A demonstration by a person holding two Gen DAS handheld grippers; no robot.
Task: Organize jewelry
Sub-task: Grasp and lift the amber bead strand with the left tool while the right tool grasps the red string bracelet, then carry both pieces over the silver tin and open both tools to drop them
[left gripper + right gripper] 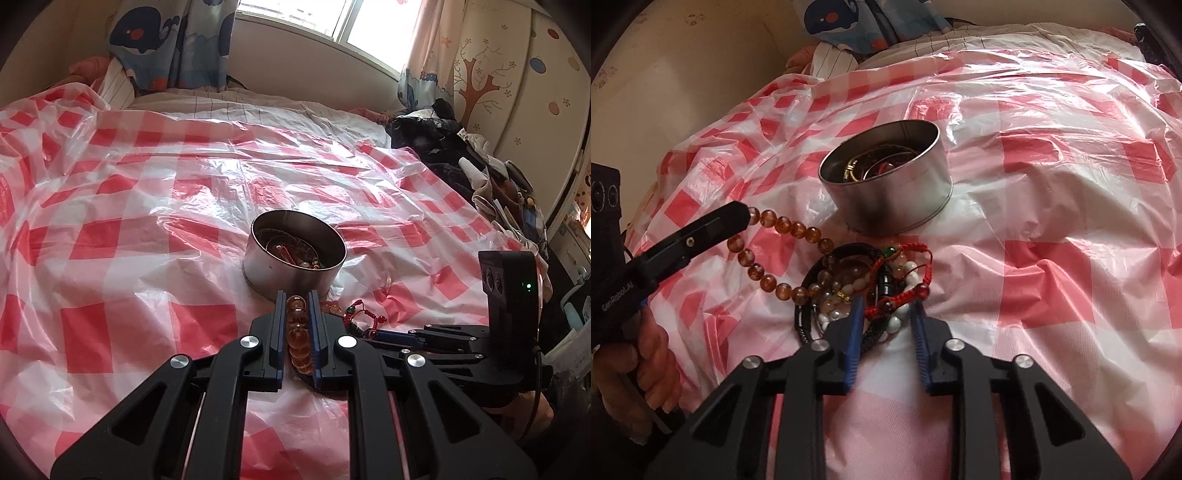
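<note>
the left tool is clenched on an amber bead bracelet, its blue pads pressing the beads from both sides. in the right wrist view the same bracelet hangs in a loop from the left tool's tip, its lower end touching the pile of jewelry on the bed.

that pile lies just in front of a round metal tin, which stands upright on a red-and-white checked plastic sheet spread over the bed. the tin already holds several bracelets and a gold-coloured piece.

the right tool sits low at the near edge of the pile, jaws partly apart, with a red braided cord bracelet, white beads and a black cord between its blue pads; whether the pads press on any of them cannot be told. a hand holds the left tool's grip at the left edge.

around the sheet: a whale-print curtain under a bright window, a heap of dark clothes along the bed's right side, and a wardrobe with a tree pattern.
</note>
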